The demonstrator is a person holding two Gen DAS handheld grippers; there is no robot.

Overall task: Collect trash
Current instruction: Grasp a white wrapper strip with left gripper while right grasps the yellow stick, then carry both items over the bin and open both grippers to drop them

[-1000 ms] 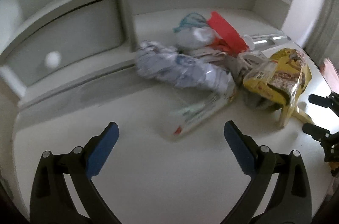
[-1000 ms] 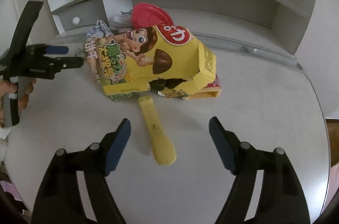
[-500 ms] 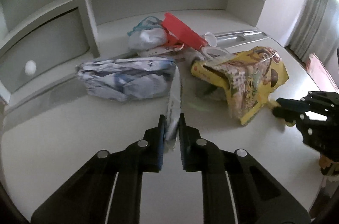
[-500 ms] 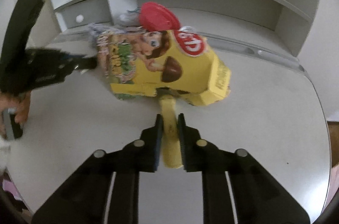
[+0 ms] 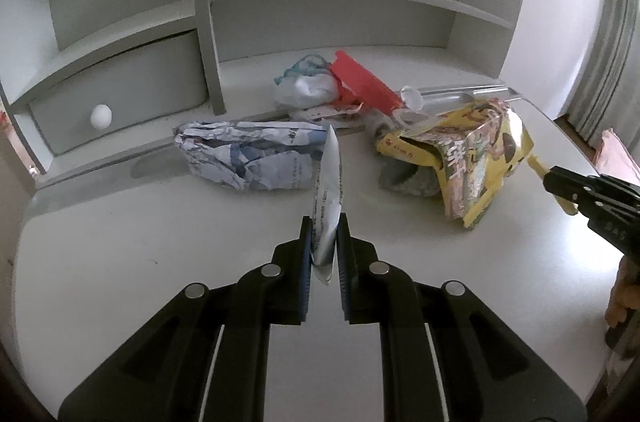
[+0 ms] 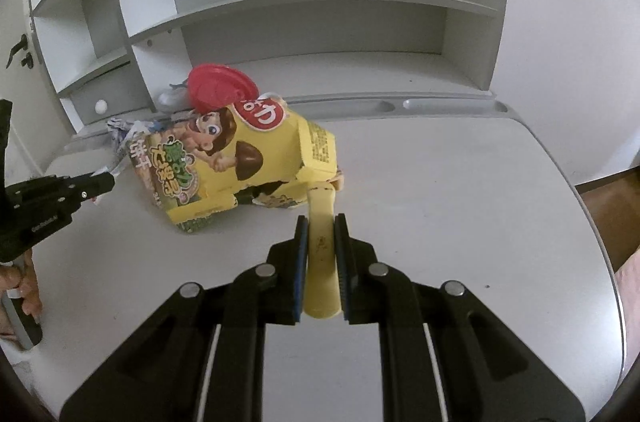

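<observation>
Yellow strip (image 6: 321, 254) now sits clamped in the right gripper's (image 6: 321, 226) jaws; a second ago they gaped. The left gripper (image 5: 323, 226) likewise closed on a white wrapper (image 5: 329, 190), lifting it off the surface (image 5: 120, 242). Both pieces look ready for binning.

Both grippers (image 5: 323, 222) (image 6: 321, 222) newly clamped, trash lifted

Matte black grippers (image 5: 324, 234), blue-padded jaws, silver round screws, bare-skinned hand (image 6: 20, 282).
</observation>
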